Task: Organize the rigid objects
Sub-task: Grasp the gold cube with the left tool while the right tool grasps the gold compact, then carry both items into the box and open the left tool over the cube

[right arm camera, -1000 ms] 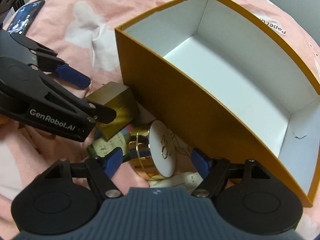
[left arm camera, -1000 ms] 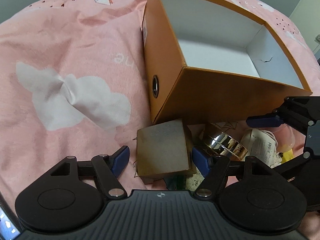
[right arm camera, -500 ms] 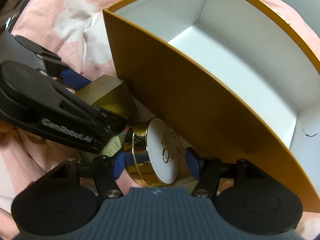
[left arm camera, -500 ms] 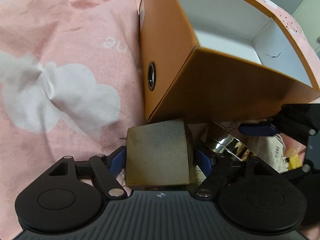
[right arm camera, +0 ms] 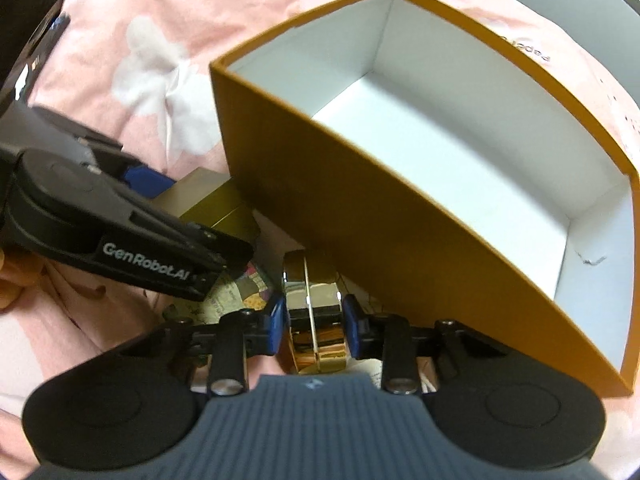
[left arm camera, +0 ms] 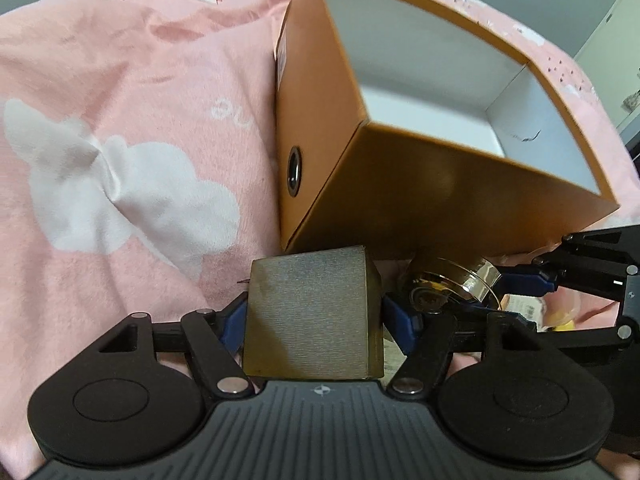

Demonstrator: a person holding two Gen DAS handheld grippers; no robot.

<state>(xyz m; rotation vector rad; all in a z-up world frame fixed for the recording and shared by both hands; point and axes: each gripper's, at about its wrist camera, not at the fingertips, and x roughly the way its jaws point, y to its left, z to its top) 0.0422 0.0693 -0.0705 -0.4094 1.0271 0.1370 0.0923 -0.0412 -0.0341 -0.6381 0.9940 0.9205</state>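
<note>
A gold square box (left arm camera: 308,316) sits between the blue pads of my left gripper (left arm camera: 314,322). Its jaws are closing, and both pads touch the box's sides. The same box (right arm camera: 216,200) shows in the right wrist view beside the orange box's corner. My right gripper (right arm camera: 314,320) is closing on a shiny gold round tin (right arm camera: 316,300) held edge-on, with both pads pressed on its flat faces. The tin (left arm camera: 452,280) lies just right of the gold box. The open orange box (left arm camera: 440,200) with a white inside stands right behind both objects.
Everything rests on a pink blanket (left arm camera: 120,160) printed with white clouds. Patterned paper packets (right arm camera: 240,292) lie under the tin and the gold box. A white and yellow packet (left arm camera: 532,312) lies at the right. A dark device (right arm camera: 32,60) sits at the far left.
The left gripper's fingers slid forward around the gold box and closed on it. The right gripper's fingers narrowed onto the round tin, which now stands edge-on between them.
</note>
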